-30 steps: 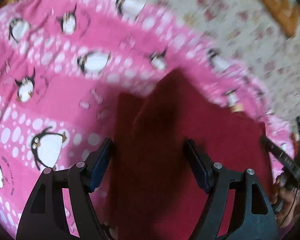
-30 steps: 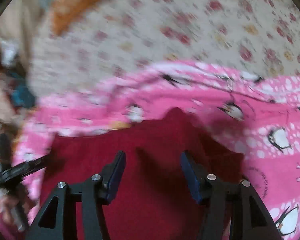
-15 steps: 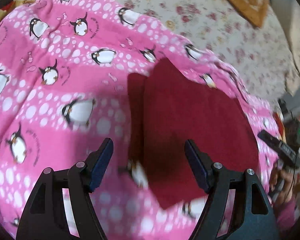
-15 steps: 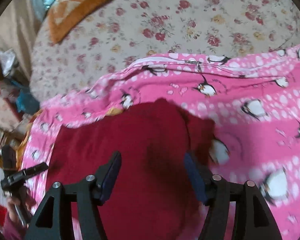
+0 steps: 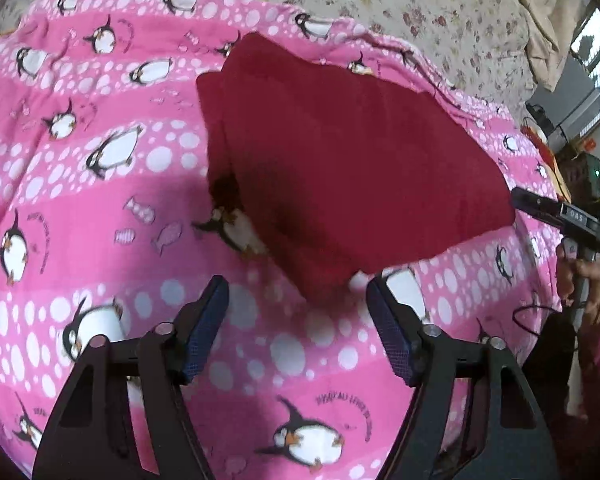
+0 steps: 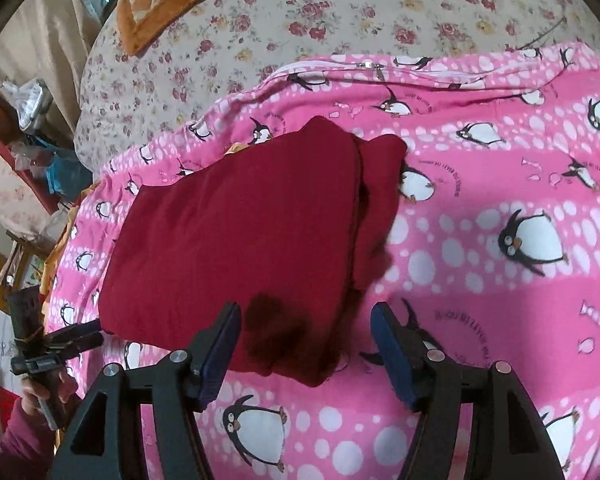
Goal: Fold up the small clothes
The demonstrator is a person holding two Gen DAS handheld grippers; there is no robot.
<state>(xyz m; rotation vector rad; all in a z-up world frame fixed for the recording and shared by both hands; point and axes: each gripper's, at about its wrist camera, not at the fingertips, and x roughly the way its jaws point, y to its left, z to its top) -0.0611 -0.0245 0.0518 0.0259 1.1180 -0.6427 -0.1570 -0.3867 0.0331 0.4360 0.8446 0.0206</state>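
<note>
Jaws of the left gripper [image 5: 296, 312] are closing with nothing between them, above the pink penguin blanket [image 5: 100, 208]; the right gripper [image 6: 306, 338] stands spread, pressing nothing, the near corner of the folded dark red garment [image 6: 252, 220] under its gap. That garment lies flat on the blanket, over a floral sheet [image 6: 340, 12].

My left gripper [image 5: 296, 312], jaws closing on nothing, tilts down just short of the folded red cloth [image 5: 340, 152], while my right gripper [image 6: 306, 334] hangs agape over its near edge.
</note>
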